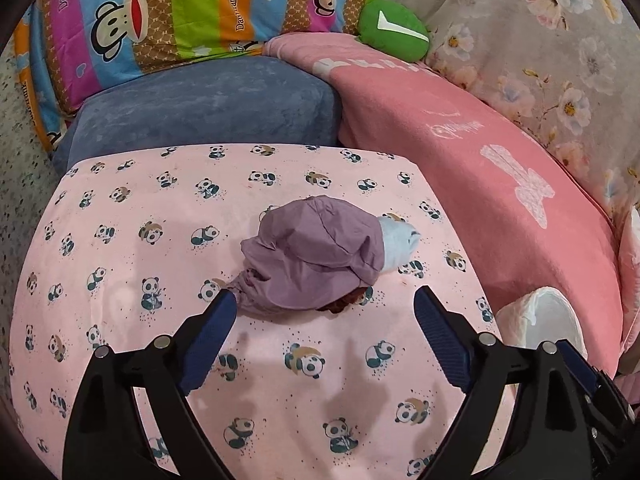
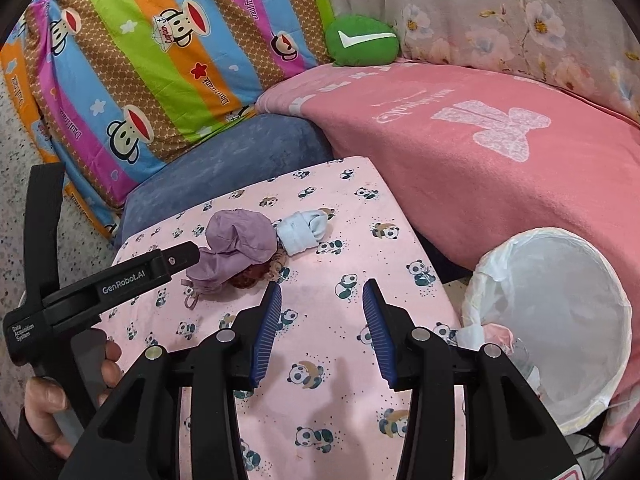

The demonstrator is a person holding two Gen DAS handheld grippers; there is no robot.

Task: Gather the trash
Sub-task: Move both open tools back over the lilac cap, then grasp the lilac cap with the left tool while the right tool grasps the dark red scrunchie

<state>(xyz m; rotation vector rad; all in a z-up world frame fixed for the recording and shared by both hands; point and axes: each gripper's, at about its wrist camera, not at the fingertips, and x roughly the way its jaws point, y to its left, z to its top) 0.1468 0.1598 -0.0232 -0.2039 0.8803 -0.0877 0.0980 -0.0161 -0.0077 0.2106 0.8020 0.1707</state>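
On the panda-print sheet (image 1: 132,280) a crumpled purple cloth (image 1: 316,260) lies near the middle, with a pale blue rolled sock (image 1: 398,244) touching its right end and something dark reddish-brown (image 1: 344,305) poking out from under its near edge. The sheet's far edge meets a blue cushion (image 1: 208,108); its right edge runs along a pink blanket (image 1: 500,184). The near half of the sheet is bare, and so is the strip left of the cloth.

The left gripper (image 1: 324,304) stands wide apart with nothing clamped; its left fingertip (image 1: 226,300) is just at the cloth's near-left corner, the other finger well clear on the right. The right gripper (image 2: 322,294) is partly open and empty, hovering over bare sheet short of the pile.

The right wrist view shows what the left barely catches: a bin lined with a white bag (image 2: 552,320) just off the sheet's right edge (only a sliver of it appears in the left view), with pink and white scraps inside. It also shows the left gripper from the side, a hand (image 2: 52,404) on its handle, and a thin cord (image 2: 191,300) trailing from the cloth.
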